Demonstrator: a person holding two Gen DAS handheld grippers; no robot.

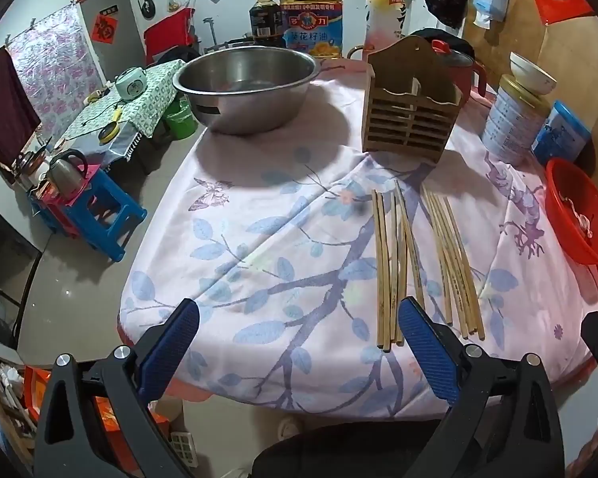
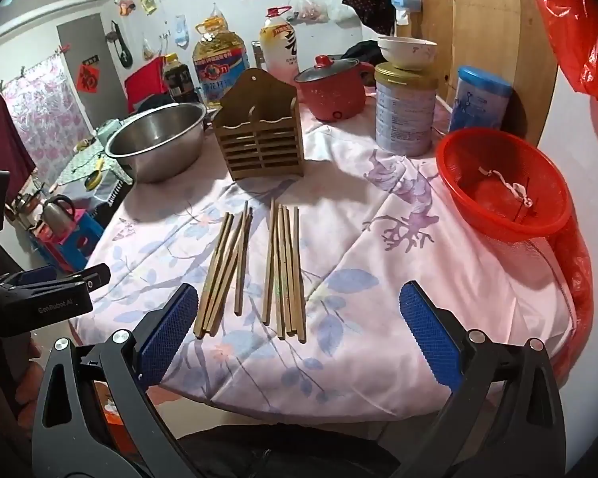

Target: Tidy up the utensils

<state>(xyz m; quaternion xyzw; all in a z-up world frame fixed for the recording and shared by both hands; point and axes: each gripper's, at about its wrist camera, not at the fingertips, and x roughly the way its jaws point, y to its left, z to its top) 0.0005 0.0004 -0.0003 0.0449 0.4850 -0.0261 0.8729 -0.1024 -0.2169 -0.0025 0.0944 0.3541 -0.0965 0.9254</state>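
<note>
Two bunches of wooden chopsticks lie side by side on the floral cloth: a left bunch (image 1: 392, 267) (image 2: 225, 271) and a right bunch (image 1: 452, 263) (image 2: 285, 271). A slatted wooden chopstick holder (image 1: 410, 109) (image 2: 261, 135) stands upright behind them and looks empty. My left gripper (image 1: 299, 342) is open and empty at the table's near edge, left of the chopsticks. My right gripper (image 2: 299, 330) is open and empty at the near edge, with the ends of both bunches just ahead of its left finger. The left gripper's body shows in the right wrist view (image 2: 48, 294).
A steel basin (image 1: 247, 83) (image 2: 159, 139) stands back left. A red pot (image 2: 333, 85), a tin (image 2: 404, 107) with a bowl (image 2: 406, 51) on top, a blue canister (image 2: 480, 99), oil bottles (image 1: 311, 12) and a red basket (image 2: 502, 183) (image 1: 578, 215) crowd the back and right.
</note>
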